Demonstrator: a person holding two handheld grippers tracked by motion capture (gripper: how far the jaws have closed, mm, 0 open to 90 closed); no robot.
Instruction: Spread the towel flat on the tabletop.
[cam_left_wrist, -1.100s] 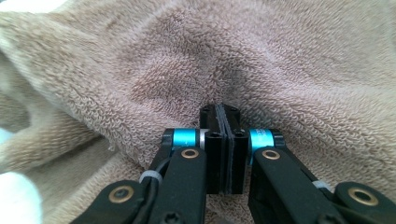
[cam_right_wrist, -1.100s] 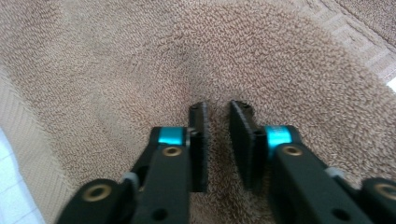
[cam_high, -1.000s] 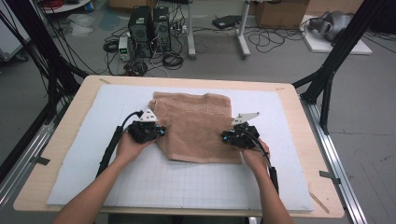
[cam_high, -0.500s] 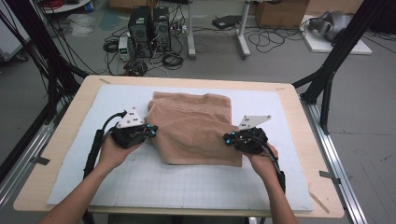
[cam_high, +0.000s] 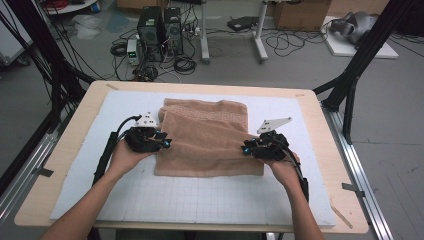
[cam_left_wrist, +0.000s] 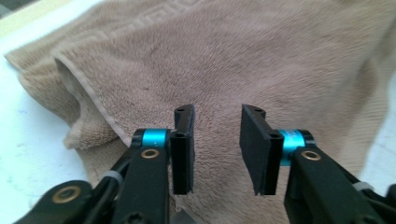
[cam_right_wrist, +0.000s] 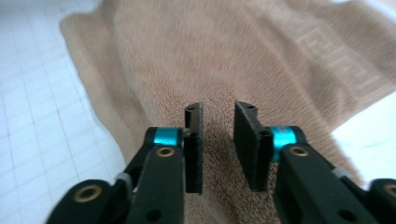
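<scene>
Lying folded on the white gridded mat (cam_high: 200, 200) of the bench (cam_high: 65, 165), the brown towel (cam_high: 207, 142) sits between both tongs. Left tongs (cam_left_wrist: 217, 149) and right tongs (cam_right_wrist: 218, 147) have just been opening (nothing between their pads). Close views reveal a woven key-pattern border; the high view adds floor cables. No writing is legible.

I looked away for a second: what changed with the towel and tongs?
Both tongs have just been opening: the left tongs and right tongs let go of the towel, which now lies below their parted jaws, apart from the pads. The towel stays folded on the mat, each hand at its own side edge.
</scene>
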